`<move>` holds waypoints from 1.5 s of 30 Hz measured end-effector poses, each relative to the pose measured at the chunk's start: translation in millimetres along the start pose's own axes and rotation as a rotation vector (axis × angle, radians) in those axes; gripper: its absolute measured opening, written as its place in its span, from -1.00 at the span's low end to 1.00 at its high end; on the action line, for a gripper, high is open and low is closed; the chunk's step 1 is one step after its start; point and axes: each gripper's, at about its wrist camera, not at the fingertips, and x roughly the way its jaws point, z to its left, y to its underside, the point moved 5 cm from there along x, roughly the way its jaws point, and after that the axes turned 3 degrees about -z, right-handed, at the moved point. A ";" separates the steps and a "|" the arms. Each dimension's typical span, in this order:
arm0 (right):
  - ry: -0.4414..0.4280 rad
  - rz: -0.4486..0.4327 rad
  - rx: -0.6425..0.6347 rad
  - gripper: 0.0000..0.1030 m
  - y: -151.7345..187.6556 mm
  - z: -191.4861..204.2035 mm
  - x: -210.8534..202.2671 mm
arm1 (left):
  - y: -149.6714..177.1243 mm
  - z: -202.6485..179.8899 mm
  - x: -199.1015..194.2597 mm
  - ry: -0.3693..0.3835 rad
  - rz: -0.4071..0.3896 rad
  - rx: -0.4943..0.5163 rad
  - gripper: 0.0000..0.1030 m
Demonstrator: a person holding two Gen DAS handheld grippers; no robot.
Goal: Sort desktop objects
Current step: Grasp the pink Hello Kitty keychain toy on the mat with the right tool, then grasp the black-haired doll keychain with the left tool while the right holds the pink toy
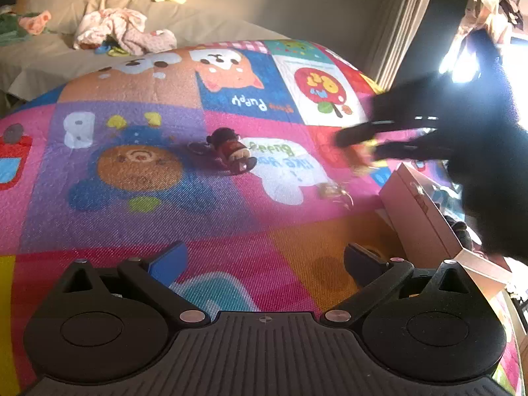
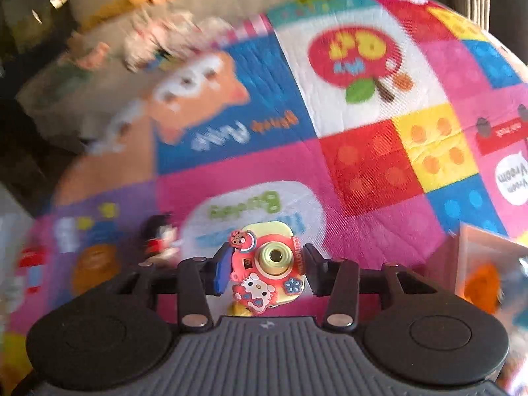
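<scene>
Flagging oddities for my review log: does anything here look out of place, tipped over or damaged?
The doll lies toppled on its side on the mat, not standing. A small clear-wrapped item sits loose near the box. The right gripper is shut on a toy camera. No visible damage; the right view is blurred.

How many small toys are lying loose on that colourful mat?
2: a dark-haired doll lying mid-mat, and a small clear-wrapped trinket near the pink box. A third, the toy camera, is held in the right tool. Others may be hidden.

Doll point(image 1: 231, 151) (mid-mat), box point(image 1: 419, 211) rightward
</scene>
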 end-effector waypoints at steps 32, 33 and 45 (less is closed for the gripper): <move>0.175 -0.363 0.309 1.00 245.1 -105.6 -183.6 | -72.3 -10.8 120.3 -0.254 0.079 0.213 -0.04; 0.171 -0.365 0.315 1.00 245.7 -106.5 -183.2 | -72.2 -11.0 123.2 -0.266 0.081 0.225 -0.18; 0.132 -0.335 0.417 1.00 250.1 -119.4 -175.6 | -30.3 -83.8 31.2 0.054 0.076 0.470 -0.20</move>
